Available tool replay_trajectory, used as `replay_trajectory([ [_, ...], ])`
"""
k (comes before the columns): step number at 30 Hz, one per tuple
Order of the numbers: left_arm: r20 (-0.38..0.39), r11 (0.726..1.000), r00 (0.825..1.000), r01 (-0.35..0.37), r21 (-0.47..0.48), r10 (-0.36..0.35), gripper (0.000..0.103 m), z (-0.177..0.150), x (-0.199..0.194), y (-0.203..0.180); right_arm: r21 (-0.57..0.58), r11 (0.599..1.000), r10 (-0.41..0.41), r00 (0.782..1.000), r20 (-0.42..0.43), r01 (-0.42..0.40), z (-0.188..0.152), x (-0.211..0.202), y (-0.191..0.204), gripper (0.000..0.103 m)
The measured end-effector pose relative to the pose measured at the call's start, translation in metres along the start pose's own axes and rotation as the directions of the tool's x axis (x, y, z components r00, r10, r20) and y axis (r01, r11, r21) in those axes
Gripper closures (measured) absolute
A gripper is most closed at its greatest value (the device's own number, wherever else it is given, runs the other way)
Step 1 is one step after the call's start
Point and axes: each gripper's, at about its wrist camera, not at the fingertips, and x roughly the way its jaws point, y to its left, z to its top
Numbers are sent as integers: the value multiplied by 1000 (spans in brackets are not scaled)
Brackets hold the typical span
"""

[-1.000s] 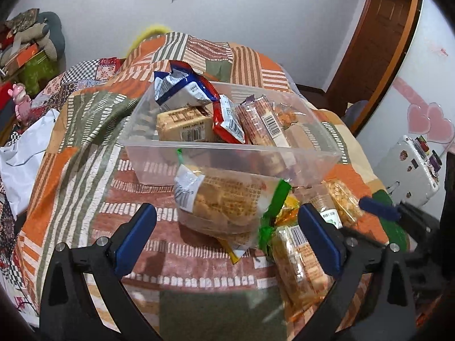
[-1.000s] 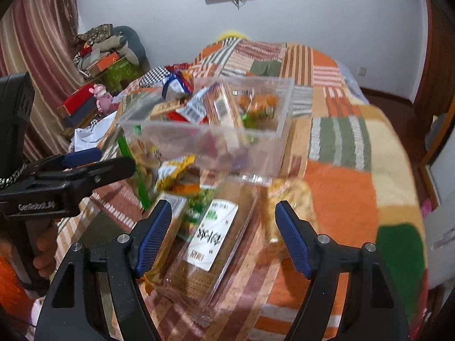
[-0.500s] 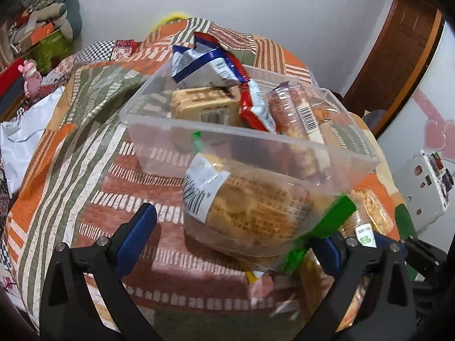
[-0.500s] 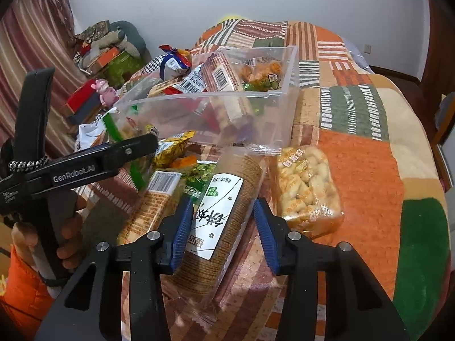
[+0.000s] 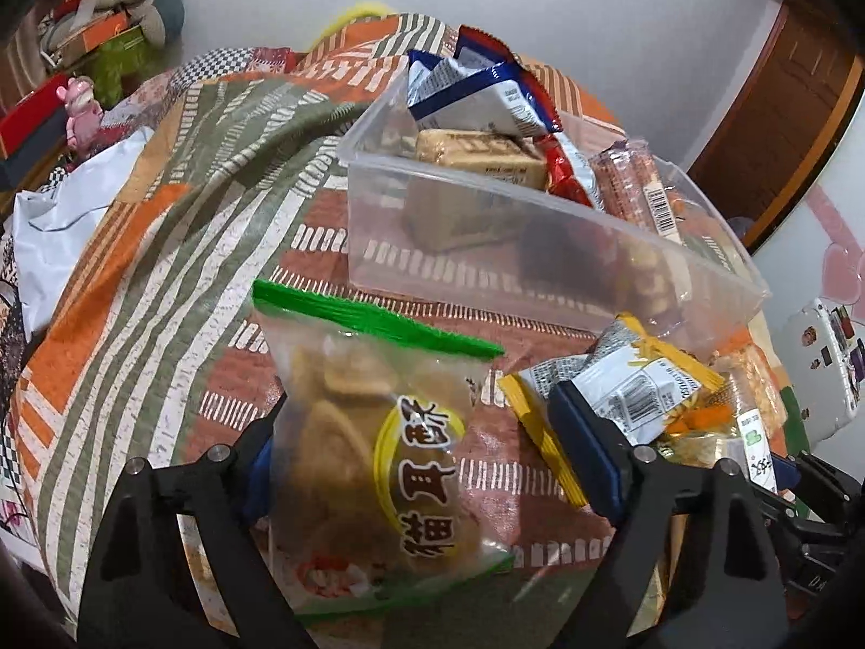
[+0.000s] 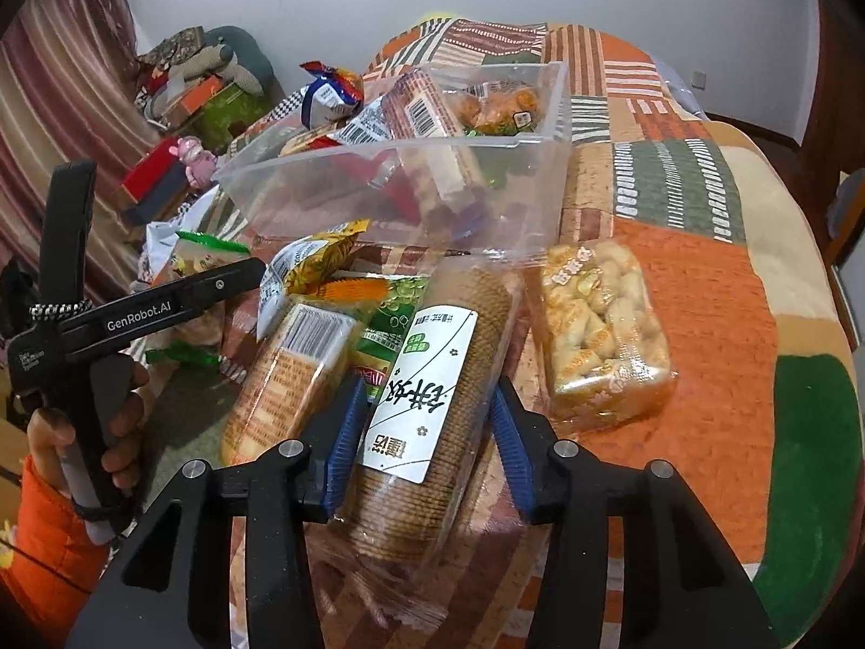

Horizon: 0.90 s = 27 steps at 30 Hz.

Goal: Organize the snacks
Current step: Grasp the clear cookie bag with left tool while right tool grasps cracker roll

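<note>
1. Left wrist: the left gripper (image 5: 427,465) is clamped on a green-topped bag of pastries (image 5: 373,422), held upright in front of the clear bin (image 5: 540,249).
2. Right wrist: the right gripper (image 6: 424,435) pinches a biscuit roll (image 6: 432,405) lying on the blanket (image 6: 719,297), near the bin.

Loose packets (image 6: 303,357) crowd bin (image 6: 486,205) front; quilt (image 6: 719,292) right of bin open.

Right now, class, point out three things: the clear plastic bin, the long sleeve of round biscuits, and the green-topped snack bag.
clear plastic bin (image 5: 486,227), left wrist view, near wall.
sleeve of round biscuits (image 6: 427,395), right wrist view, white label.
green-topped snack bag (image 5: 378,422), left wrist view, clear front.
</note>
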Motion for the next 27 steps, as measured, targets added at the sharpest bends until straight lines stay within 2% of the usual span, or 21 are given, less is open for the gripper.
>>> replay_trajectory([
  [4, -3, 1000, 1000, -5, -6, 5, 26, -3, 0, 4, -4, 1000, -5, 1000, 4, 5, -1, 4, 0, 60],
  [6, 1, 1000, 1000, -28, 6, 28, 43, -7, -3, 6, 7, 1000, -2, 1000, 16, 2, -1, 2, -1, 63],
  [8, 3, 999, 999, -42, 21, 42, 54, -10, -6, 9, 8, 1000, -5, 1000, 27, 5, -1, 0, -2, 65],
  [12, 12, 1000, 1000, -23, 20, 23, 59, -14, -14, 16, 22, 1000, -1, 999, 46, 0, -2, -6, -5, 69],
  [18, 56, 999, 998, -4, 47, 2, 60, -18, -33, 10, 28, 1000, 5, 998, 70, -7, -1, -16, -6, 70],
  [27, 142, 994, 989, 24, 105, -39, 60, 3, -62, -13, 62, 997, 45, 988, 146, -55, 10, -40, -14, 70],
])
